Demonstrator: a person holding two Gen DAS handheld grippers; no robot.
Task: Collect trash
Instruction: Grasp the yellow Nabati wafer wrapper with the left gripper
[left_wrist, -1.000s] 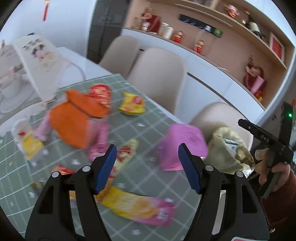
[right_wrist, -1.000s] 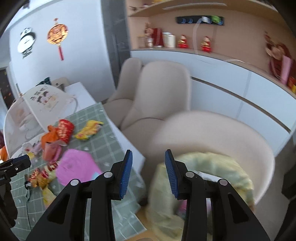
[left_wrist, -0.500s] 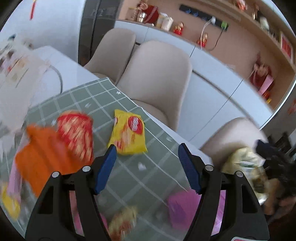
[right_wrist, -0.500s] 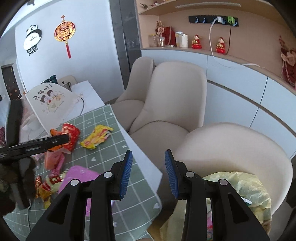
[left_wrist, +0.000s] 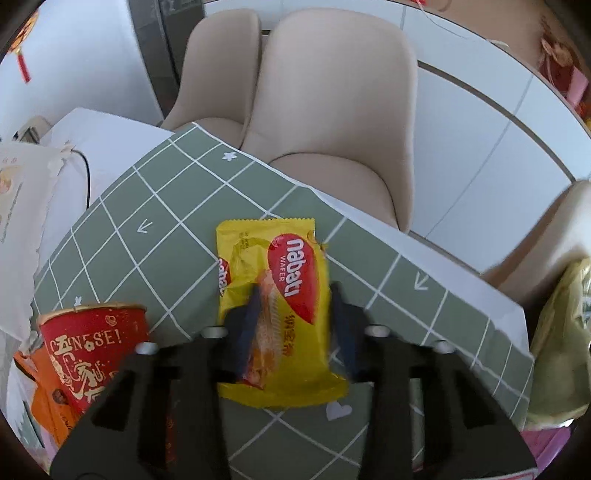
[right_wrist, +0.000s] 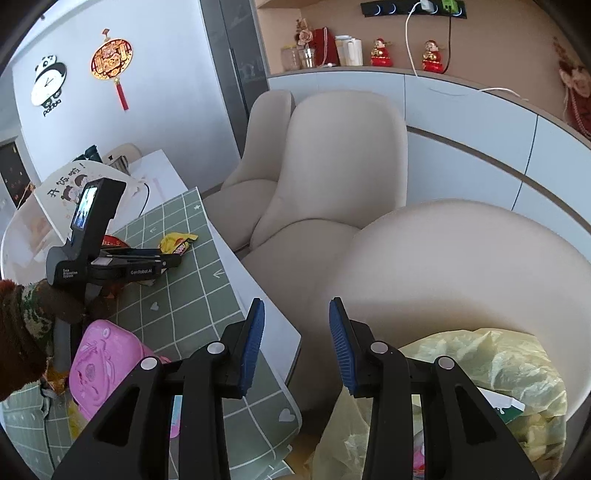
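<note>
While the fingers draw in: the left gripper (left_wrist: 293, 323) points down at the yellow wafer packet (left_wrist: 275, 306), its jaws having just been closing on it.
Left fingers: the blue pads (left_wrist: 249, 325) sit against both long sides of the packet, which bulges between them; narrow, holding the packet.
Packet position: flat on the green checked cloth (left_wrist: 155, 206) covering the surface, near the edge facing the beige chairs (left_wrist: 332, 122).
Beside it: a red paper cup (left_wrist: 92, 350) stands to the left, apart from the packet.
Right gripper (right_wrist: 297, 343): half open, nothing between its fingers, held above the surface's edge.
Trash bag (right_wrist: 491, 373): yellow-green, open, on the near chair seat, just right of the right gripper.
Pink pouch (right_wrist: 103, 369): lying on the cloth, lower left in the right view.
</note>
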